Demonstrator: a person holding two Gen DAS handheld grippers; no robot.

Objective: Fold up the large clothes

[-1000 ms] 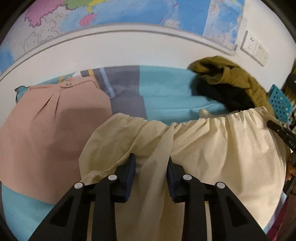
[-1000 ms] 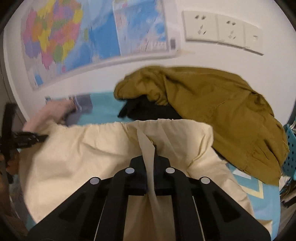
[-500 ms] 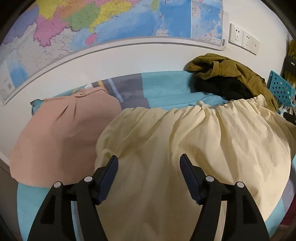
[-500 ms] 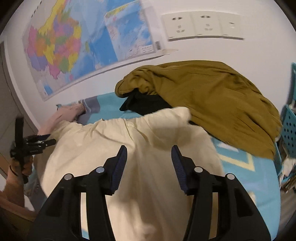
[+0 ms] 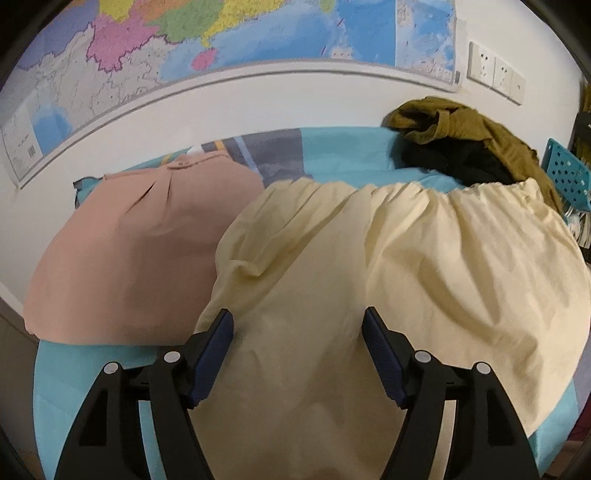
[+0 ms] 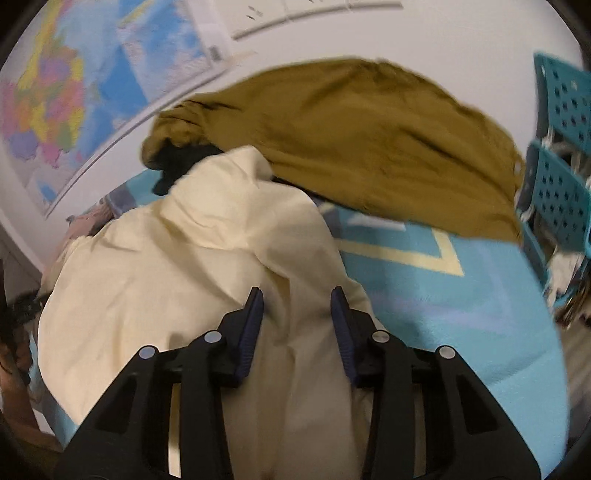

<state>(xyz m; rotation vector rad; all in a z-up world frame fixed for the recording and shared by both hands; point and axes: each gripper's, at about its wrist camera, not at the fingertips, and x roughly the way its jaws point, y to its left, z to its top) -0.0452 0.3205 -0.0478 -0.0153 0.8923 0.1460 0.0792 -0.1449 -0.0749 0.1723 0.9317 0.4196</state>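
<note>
A room in a home, likely a bedroom, is shown. A bed (image 5: 343, 155) with a turquoise patterned sheet is set against a white wall. Clothes are spread on it: a cream garment (image 5: 406, 258), a pink one (image 5: 140, 251), and an olive one (image 6: 369, 147) heaped over something black. A coloured map (image 5: 221, 33) is pinned above, wall sockets (image 5: 495, 72) are seen beside it, and teal perforated baskets (image 6: 561, 184) are stacked at the bedside.

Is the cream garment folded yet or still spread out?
Spread out: the cream cotton garment lies rumpled across the blue bedsheet, gathered waistband showing.
</note>
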